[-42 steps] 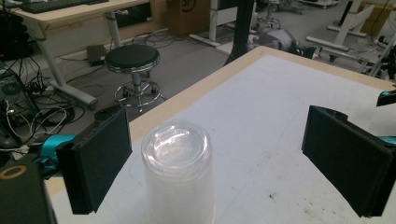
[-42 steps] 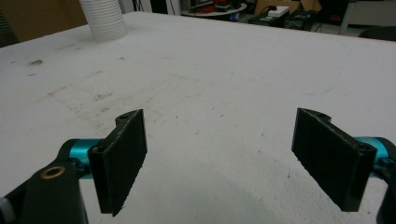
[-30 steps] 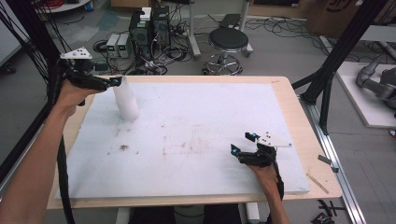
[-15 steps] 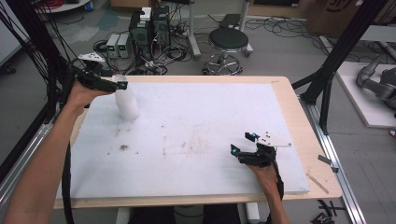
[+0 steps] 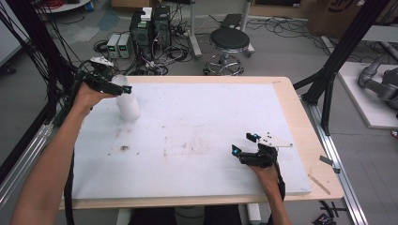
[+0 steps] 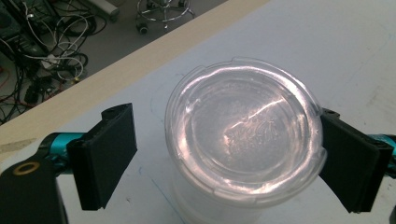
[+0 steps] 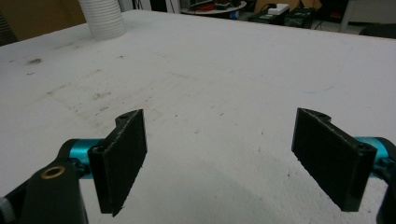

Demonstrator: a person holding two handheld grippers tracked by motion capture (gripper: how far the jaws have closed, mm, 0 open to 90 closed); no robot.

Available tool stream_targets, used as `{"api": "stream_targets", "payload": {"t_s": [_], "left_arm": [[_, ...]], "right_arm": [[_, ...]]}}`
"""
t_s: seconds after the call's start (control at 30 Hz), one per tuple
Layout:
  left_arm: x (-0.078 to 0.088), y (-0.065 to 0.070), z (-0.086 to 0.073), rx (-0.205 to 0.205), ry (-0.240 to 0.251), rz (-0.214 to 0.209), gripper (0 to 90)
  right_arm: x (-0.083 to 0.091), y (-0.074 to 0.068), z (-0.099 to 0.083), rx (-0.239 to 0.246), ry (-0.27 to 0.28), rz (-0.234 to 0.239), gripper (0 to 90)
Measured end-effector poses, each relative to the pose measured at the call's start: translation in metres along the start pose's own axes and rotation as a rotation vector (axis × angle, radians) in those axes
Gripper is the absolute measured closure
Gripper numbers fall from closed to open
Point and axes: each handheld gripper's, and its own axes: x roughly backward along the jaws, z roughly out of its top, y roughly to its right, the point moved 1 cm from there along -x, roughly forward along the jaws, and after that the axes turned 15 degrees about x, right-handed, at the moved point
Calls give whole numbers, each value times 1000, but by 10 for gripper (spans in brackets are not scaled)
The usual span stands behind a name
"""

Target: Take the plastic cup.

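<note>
- The white cup stands upright at the far left of the worktop, capped by a clear plastic lid; its ribbed wall also shows in the right gripper view.
- The lid bears raised moulded lettering at its centre; it is too faint to read. No brand or label is legible on the cup wall.
- The left gripper is set over the lid rim from above, one of its fingers on each side, apparently placed to take the lid or the cup top.
- Its fingers have just been closing. One pad lies at the rim; the other stands apart from it, so no grip is made yet.
- The right gripper rests low at the near right, well apart from the cup, its fingers spread wide and holding nothing; it appears parked while the left works.
- The worktop carries brown smudges near its left centre.
</note>
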Motion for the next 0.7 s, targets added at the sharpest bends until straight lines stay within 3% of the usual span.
{"api": "stream_targets", "payload": {"t_s": [0.5,0.7], "left_arm": [[-3,2,-1,-14,-39,12,220],[-3,3,-1,-24,-30,8,295]], "right_arm": [[0,0,0,-4,-2,1,181],[0,0,0,-5,-4,0,181]]}}
